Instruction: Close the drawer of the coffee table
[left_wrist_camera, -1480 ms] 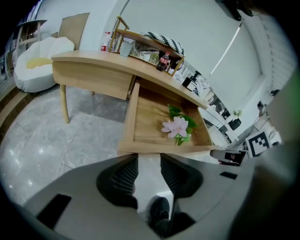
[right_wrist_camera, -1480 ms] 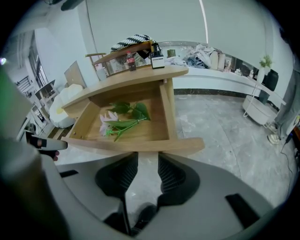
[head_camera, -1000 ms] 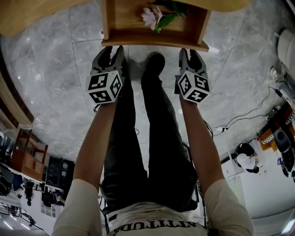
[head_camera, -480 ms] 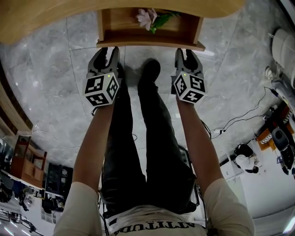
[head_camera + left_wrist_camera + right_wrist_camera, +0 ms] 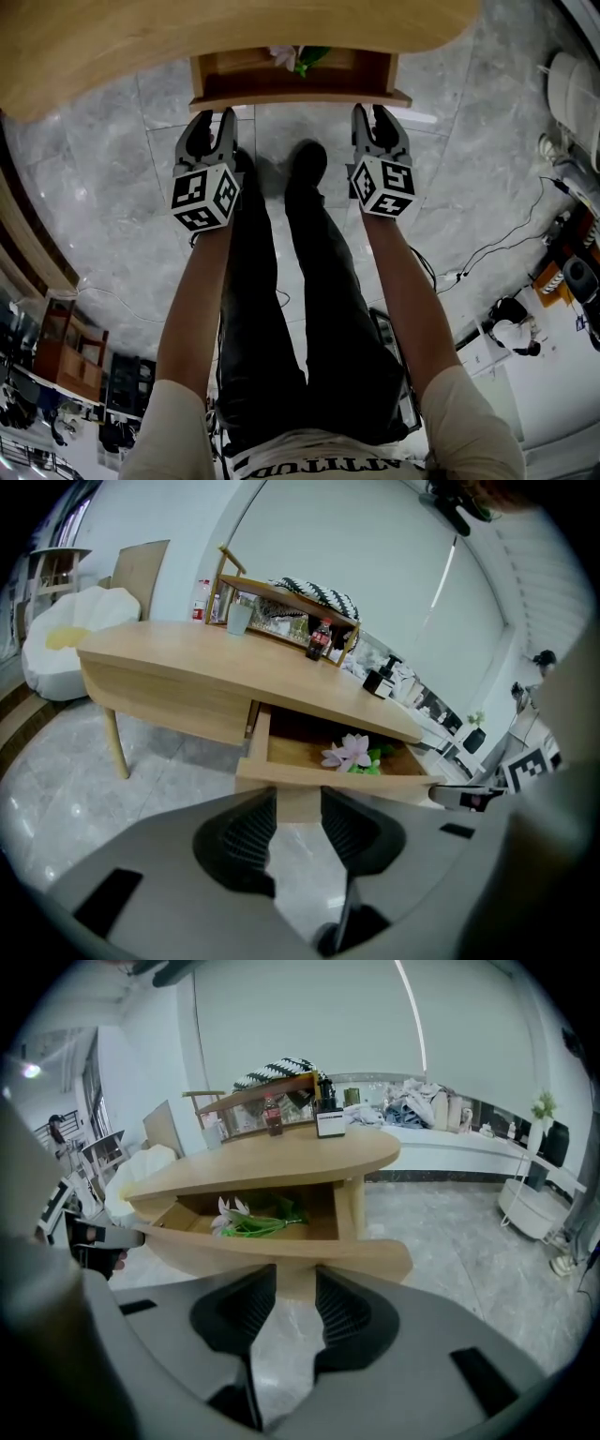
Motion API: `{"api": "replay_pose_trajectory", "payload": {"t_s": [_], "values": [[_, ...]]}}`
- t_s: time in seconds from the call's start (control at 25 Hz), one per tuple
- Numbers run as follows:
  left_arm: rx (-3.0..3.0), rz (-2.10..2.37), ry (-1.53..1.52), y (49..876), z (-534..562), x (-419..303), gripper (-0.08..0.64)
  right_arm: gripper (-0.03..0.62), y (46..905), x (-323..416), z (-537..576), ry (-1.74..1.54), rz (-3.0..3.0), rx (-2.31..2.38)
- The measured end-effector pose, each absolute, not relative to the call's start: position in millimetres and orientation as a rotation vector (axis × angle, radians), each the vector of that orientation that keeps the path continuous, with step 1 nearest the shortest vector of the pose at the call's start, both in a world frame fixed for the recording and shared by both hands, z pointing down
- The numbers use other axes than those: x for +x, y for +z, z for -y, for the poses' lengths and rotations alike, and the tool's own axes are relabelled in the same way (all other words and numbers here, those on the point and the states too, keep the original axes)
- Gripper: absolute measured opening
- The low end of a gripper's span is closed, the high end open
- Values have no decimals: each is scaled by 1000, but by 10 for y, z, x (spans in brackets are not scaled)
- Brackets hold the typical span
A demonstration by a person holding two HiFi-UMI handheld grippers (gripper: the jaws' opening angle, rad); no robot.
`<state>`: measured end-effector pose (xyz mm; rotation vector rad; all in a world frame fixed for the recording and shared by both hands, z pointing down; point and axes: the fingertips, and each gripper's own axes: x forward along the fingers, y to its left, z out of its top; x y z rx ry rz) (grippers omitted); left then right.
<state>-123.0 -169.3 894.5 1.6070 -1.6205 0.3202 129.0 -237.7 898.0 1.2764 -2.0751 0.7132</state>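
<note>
The wooden drawer (image 5: 300, 96) sticks out partly from under the light-wood coffee table (image 5: 141, 37), with a pink flower (image 5: 286, 56) on a green stem inside. My left gripper (image 5: 211, 127) has its fingertips at the left part of the drawer front, and my right gripper (image 5: 375, 120) is at the right part. In the left gripper view the drawer front (image 5: 375, 782) runs just beyond the left gripper (image 5: 298, 803), which is open with nothing between its jaws. In the right gripper view the drawer front (image 5: 187, 1246) lies across the tips of the right gripper (image 5: 295, 1283), also open and empty.
The person's dark-trousered legs and shoe (image 5: 307, 159) stand on the grey marble floor between the grippers. Cables (image 5: 487, 248) trail at the right. A wooden rack with bottles (image 5: 281, 611) sits on the table top. A white beanbag (image 5: 56, 644) is behind the table.
The drawer has slid further in under the table top, so less of the flower shows. Both grippers have moved forward with the drawer front.
</note>
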Motion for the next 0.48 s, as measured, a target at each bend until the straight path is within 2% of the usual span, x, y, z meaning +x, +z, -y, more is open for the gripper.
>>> {"api": "replay_pose_trajectory", "payload": {"t_s": [0.48], "values": [[1686,1663,385,8949,1992,-1298,158,138,8982,1226,2670,603,2114,1264]]}}
